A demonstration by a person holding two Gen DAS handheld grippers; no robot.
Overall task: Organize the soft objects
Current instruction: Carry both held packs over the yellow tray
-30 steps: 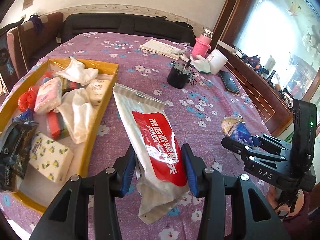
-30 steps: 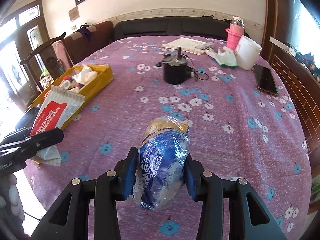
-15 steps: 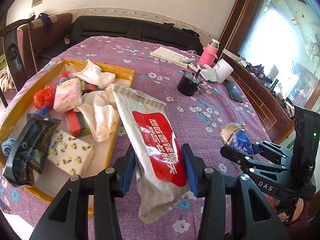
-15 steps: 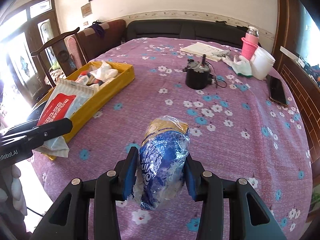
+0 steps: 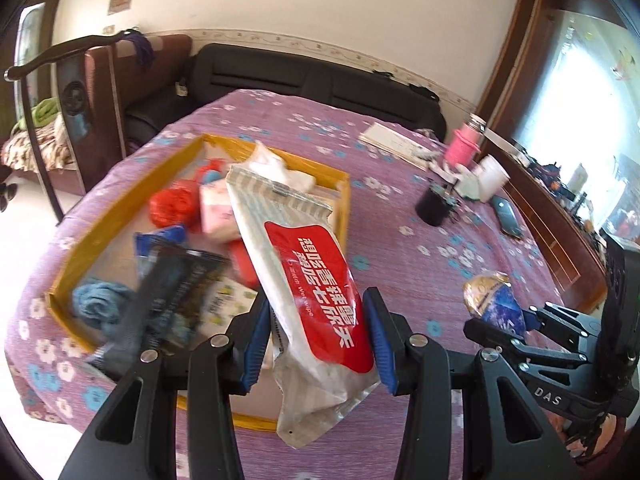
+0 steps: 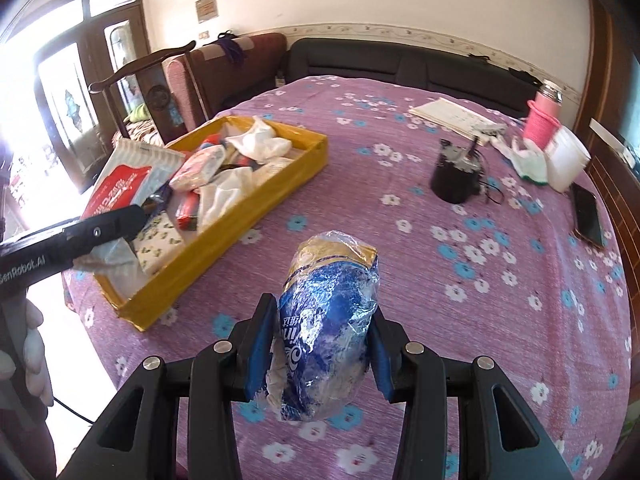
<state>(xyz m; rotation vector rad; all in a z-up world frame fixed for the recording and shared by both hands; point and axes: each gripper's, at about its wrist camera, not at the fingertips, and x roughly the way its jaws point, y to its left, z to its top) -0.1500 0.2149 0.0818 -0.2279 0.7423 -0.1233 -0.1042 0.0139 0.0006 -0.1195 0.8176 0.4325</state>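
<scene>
My left gripper (image 5: 318, 344) is shut on a white wet-wipes pack with a red label (image 5: 308, 268), held in the air over the near end of the yellow tray (image 5: 120, 208). The pack (image 6: 124, 176) and the left gripper (image 6: 100, 228) also show in the right wrist view. My right gripper (image 6: 320, 344) is shut on a blue and gold plastic-wrapped pack (image 6: 328, 320), held above the purple floral tablecloth (image 6: 480, 280), to the right of the tray (image 6: 240, 220). The blue pack also shows in the left wrist view (image 5: 494, 304).
The tray holds several soft items: a white cloth (image 6: 260, 142), a pink pack (image 5: 218, 214), a red net ball (image 5: 172, 204), a blue yarn ball (image 5: 100, 306), a black pouch (image 5: 168, 292). A black pot (image 6: 456, 180), pink bottle (image 6: 542, 120), white cup (image 6: 568, 160) and phone (image 6: 588, 216) stand farther back.
My left gripper has carried the wipes pack leftward, from over the tablecloth beside the tray to above the tray's near end. My right gripper has kept hold of the blue pack, shifting slightly left.
</scene>
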